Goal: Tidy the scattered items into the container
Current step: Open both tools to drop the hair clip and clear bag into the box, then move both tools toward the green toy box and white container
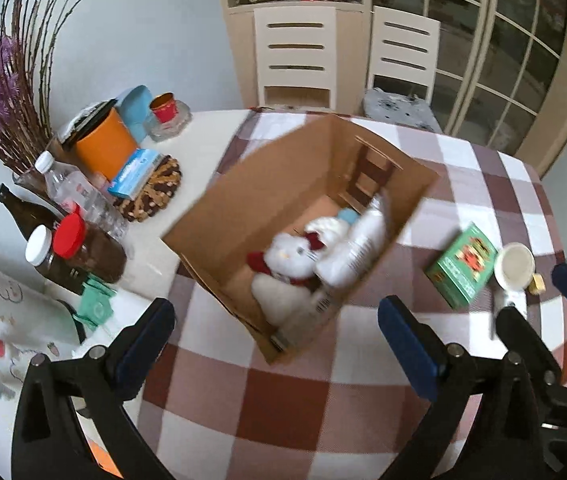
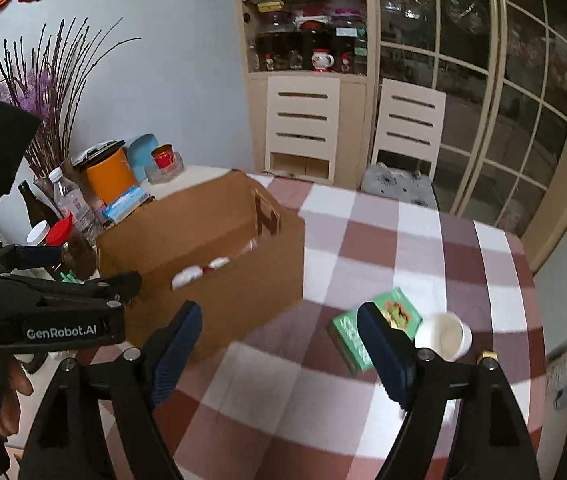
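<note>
A checked cloth covers the surface point(image 1: 283, 412) in a dining room, with cream chairs and a glazed cabinet behind. Your left tongs point(image 1: 275, 344) stand wide open with nothing between them, hovering just short of the cardboard box point(image 1: 243, 208), which lies straight ahead of them. A white plush toy point(image 1: 287, 260) and a white bottle point(image 1: 357, 248) already lie inside it. Your right tongs point(image 2: 279, 354) are well apart too and hold nothing. Just beyond their right finger sit the green carton point(image 2: 395, 312) and the white cup point(image 2: 445, 338), touching or nearly so, both not yet in the box.

You look to be between drops, turning to the next pick. The carton is nearest, so bring the right tongs forward and span its narrow sides without knocking the cup. The cup stands near the surface's curved edge beyond your right tongs, so push nothing outward. Open cloth lies between the tongs and the box, giving a free path back.
</note>
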`<move>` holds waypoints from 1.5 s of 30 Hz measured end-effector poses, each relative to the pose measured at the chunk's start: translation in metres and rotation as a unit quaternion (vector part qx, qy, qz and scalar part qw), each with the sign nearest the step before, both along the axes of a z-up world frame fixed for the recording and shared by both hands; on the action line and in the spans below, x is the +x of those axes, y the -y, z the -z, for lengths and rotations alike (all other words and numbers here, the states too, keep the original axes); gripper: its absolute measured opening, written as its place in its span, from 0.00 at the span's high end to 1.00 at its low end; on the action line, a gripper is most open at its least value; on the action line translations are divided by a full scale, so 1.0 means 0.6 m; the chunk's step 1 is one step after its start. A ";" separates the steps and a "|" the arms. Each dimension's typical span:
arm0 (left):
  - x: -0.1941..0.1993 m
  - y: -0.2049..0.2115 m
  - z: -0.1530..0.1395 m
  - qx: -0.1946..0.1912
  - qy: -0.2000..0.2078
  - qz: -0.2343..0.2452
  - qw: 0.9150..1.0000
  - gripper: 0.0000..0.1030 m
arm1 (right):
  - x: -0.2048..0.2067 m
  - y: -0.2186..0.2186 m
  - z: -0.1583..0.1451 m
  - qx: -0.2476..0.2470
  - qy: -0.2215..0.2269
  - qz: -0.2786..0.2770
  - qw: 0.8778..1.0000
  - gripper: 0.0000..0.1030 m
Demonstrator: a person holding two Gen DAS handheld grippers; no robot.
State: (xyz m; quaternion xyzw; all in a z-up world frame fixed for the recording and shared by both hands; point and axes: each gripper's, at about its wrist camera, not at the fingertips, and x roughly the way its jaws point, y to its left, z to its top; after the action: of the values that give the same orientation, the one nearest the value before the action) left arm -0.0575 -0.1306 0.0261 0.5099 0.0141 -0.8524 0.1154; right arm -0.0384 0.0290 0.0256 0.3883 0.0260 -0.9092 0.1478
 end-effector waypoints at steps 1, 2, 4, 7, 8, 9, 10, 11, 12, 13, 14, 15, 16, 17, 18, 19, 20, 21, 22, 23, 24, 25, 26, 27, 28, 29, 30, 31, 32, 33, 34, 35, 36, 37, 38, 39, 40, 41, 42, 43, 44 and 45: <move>0.005 -0.007 0.001 0.000 0.001 0.001 1.000 0.00 | 0.006 -0.004 0.002 -0.002 0.003 0.002 1.000 0.20; 0.011 -0.015 0.001 0.001 0.002 0.003 1.000 0.00 | 0.011 -0.008 0.002 -0.003 0.004 0.003 1.000 0.20; 0.022 -0.029 0.000 0.001 0.002 0.004 1.000 0.00 | 0.023 -0.018 0.000 -0.006 0.002 0.004 1.000 0.20; 0.035 -0.041 -0.004 -0.002 -0.001 0.004 1.000 0.00 | 0.037 -0.029 -0.005 -0.008 -0.003 0.005 1.000 0.20; 0.039 -0.045 -0.006 -0.003 -0.002 0.003 1.000 0.00 | 0.041 -0.032 -0.006 -0.009 -0.004 0.005 1.000 0.20; 0.042 -0.048 -0.007 -0.004 -0.003 0.003 1.000 0.00 | 0.045 -0.037 -0.006 -0.010 -0.004 0.006 1.000 0.20; 0.045 -0.052 -0.008 -0.004 -0.004 0.003 1.000 0.00 | 0.049 -0.041 -0.006 -0.010 -0.003 0.007 1.000 0.20; 0.048 -0.056 -0.009 -0.004 -0.004 0.003 1.000 0.00 | 0.052 -0.046 -0.005 -0.010 -0.002 0.008 1.000 0.20; 0.050 -0.060 -0.008 -0.005 -0.004 0.004 1.000 0.00 | 0.055 -0.050 -0.005 -0.011 -0.001 0.009 1.000 0.20; 0.052 -0.064 -0.008 -0.006 -0.003 0.006 1.000 0.00 | 0.058 -0.054 -0.004 -0.011 0.000 0.011 1.000 0.20; 0.053 -0.068 -0.006 -0.006 -0.002 0.007 1.000 0.00 | 0.060 -0.058 -0.002 -0.012 0.001 0.013 1.000 0.20; 0.055 -0.073 -0.003 -0.006 0.000 0.010 1.000 0.00 | 0.063 -0.065 0.000 -0.013 0.003 0.017 1.000 0.20; 0.056 -0.077 0.000 -0.005 0.002 0.012 1.000 0.00 | 0.066 -0.073 0.004 -0.014 0.006 0.021 1.000 0.20; 0.056 -0.082 0.006 -0.003 0.006 0.015 1.000 0.00 | 0.068 -0.081 0.010 -0.016 0.011 0.025 1.000 0.20; 0.057 -0.088 0.013 -0.001 0.010 0.020 1.000 0.00 | 0.071 -0.091 0.017 -0.018 0.017 0.031 0.999 0.20; 0.059 -0.094 0.022 0.000 0.014 0.026 1.000 0.00 | 0.075 -0.103 0.028 -0.018 0.026 0.039 0.999 0.20; 0.060 -0.103 0.036 0.001 0.018 0.034 0.999 0.00 | 0.079 -0.116 0.041 -0.016 0.036 0.048 0.998 0.20; 0.062 -0.112 0.051 0.001 0.025 0.044 0.999 0.00 | 0.084 -0.131 0.057 -0.007 0.045 0.060 0.997 0.20; 0.062 -0.122 0.070 0.004 0.034 0.056 0.998 0.00 | 0.090 -0.145 0.075 0.007 0.052 0.074 0.996 0.20; 0.062 -0.135 0.098 0.010 0.048 0.073 0.996 0.00 | 0.096 -0.160 0.094 0.023 0.060 0.087 0.994 0.20; 0.062 -0.148 0.123 0.014 0.061 0.086 0.994 0.00 | 0.100 -0.175 0.113 0.038 0.069 0.100 0.992 0.20; 0.060 -0.164 0.153 0.019 0.076 0.097 0.992 0.00 | 0.102 -0.189 0.128 0.048 0.078 0.110 0.990 0.20; 0.057 -0.178 0.179 0.023 0.088 0.107 0.990 0.01 | 0.104 -0.202 0.142 0.053 0.088 0.120 0.987 0.20; 0.053 -0.192 0.200 0.028 0.095 0.117 0.988 0.02 | 0.106 -0.217 0.156 0.053 0.103 0.131 0.985 0.20; 0.048 -0.207 0.216 0.033 0.099 0.126 0.987 0.03 | 0.108 -0.232 0.167 0.049 0.117 0.142 0.982 0.20; 0.040 -0.223 0.229 0.038 0.100 0.139 0.984 0.03 | 0.110 -0.246 0.174 0.044 0.128 0.150 0.979 0.20; 0.028 -0.240 0.238 0.040 0.097 0.154 0.982 0.03 | 0.113 -0.259 0.178 0.039 0.136 0.159 0.977 0.20; 0.015 -0.256 0.243 0.036 0.090 0.169 0.981 0.03 | 0.118 -0.269 0.179 0.034 0.138 0.166 0.976 0.20; -0.003 -0.273 0.246 0.026 0.079 0.185 0.979 0.03 | 0.124 -0.277 0.178 0.031 0.137 0.172 0.975 0.20; -0.021 -0.290 0.249 0.014 0.069 0.200 0.977 0.03 | 0.131 -0.285 0.174 0.030 0.133 0.178 0.975 0.20; -0.040 -0.306 0.251 -0.002 0.060 0.215 0.975 0.03 | 0.135 -0.292 0.170 0.032 0.130 0.182 0.974 0.20; -0.061 -0.320 0.253 -0.017 0.051 0.229 0.972 0.02 | 0.140 -0.296 0.166 0.035 0.127 0.187 0.974 0.20; -0.079 -0.331 0.255 -0.027 0.044 0.241 0.969 0.02 | 0.146 -0.304 0.163 0.038 0.124 0.193 0.973 0.20; -0.097 -0.340 0.257 -0.033 0.041 0.254 0.966 0.02 | 0.152 -0.313 0.161 0.039 0.123 0.199 0.971 0.20; -0.116 -0.349 0.262 -0.037 0.041 0.267 0.962 0.02 | 0.156 -0.320 0.160 0.037 0.124 0.205 0.970 0.20; -0.134 -0.356 0.265 -0.040 0.043 0.281 0.958 0.02 | 0.160 -0.329 0.159 0.034 0.126 0.213 0.968 0.20; -0.148 -0.363 0.270 -0.041 0.046 0.295 0.954 0.02 | 0.164 -0.338 0.159 0.030 0.128 0.221 0.966 0.20; -0.162 -0.372 0.277 -0.042 0.052 0.311 0.948 0.02 | 0.166 -0.345 0.160 0.026 0.129 0.228 0.965 0.20; -0.173 -0.381 0.284 -0.043 0.059 0.324 0.943 0.02 | 0.168 -0.351 0.161 0.023 0.131 0.234 0.963 0.20; -0.183 -0.389 0.290 -0.046 0.063 0.335 0.939 0.02 | 0.169 -0.357 0.162 0.020 0.133 0.238 0.962 0.20; -0.192 -0.398 0.297 -0.058 0.064 0.343 0.935 0.02 | 0.168 -0.361 0.165 0.017 0.136 0.242 0.961 0.20; -0.199 -0.406 0.302 -0.070 0.060 0.348 0.933 0.03 | 0.166 -0.364 0.167 0.015 0.138 0.244 0.960 0.20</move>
State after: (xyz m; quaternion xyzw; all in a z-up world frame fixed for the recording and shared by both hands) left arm -0.1770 0.1133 -0.1550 0.5238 -0.2311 -0.8057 -0.1519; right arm 0.0609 0.2472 -0.0745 0.5067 -0.0761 -0.8548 -0.0823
